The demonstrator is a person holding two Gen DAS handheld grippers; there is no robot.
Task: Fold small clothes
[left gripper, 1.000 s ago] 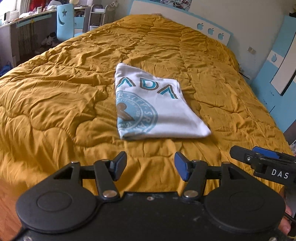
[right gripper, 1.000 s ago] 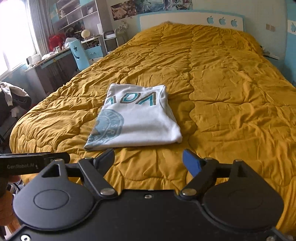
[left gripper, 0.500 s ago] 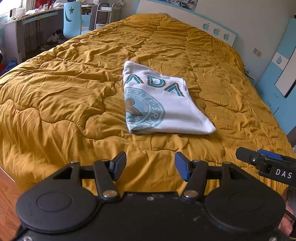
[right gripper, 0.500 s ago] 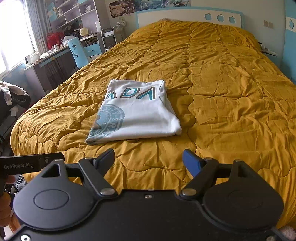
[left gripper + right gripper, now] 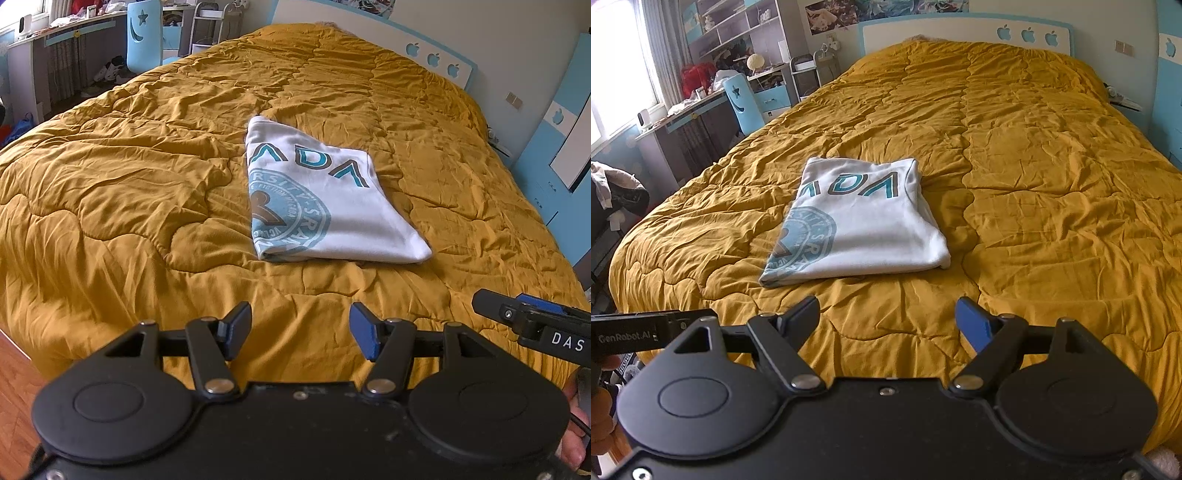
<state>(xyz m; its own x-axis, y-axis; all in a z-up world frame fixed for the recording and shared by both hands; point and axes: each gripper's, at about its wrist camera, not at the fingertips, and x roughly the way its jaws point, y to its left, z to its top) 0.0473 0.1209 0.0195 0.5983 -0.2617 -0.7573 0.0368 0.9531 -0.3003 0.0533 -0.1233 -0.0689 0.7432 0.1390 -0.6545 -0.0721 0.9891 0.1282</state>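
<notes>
A white shirt [image 5: 325, 206] with teal lettering and a round teal print lies folded into a flat rectangle on the mustard quilt [image 5: 129, 206]. The right wrist view shows the same folded shirt [image 5: 864, 229] near the middle of the quilt [image 5: 1052, 192]. My left gripper [image 5: 300, 325] hovers open over the quilt's near edge, short of the shirt, nothing between its fingers. My right gripper [image 5: 886, 317] is also open and empty, short of the shirt. The tip of the right gripper [image 5: 532, 325] shows at the right edge of the left wrist view, and the left one [image 5: 646, 334] at the left of the right wrist view.
A white and blue headboard [image 5: 964, 33] stands at the far end of the bed. A desk with a blue chair [image 5: 742, 103] and cluttered shelves [image 5: 738, 40] lie to the left. Wooden floor [image 5: 14, 369] shows at the bed's near left corner. A blue cabinet [image 5: 561, 140] stands on the right.
The shirt has slid slightly right and up in the left wrist view as that camera shifted a little. Both grippers stay open and the shirt lies as before.
</notes>
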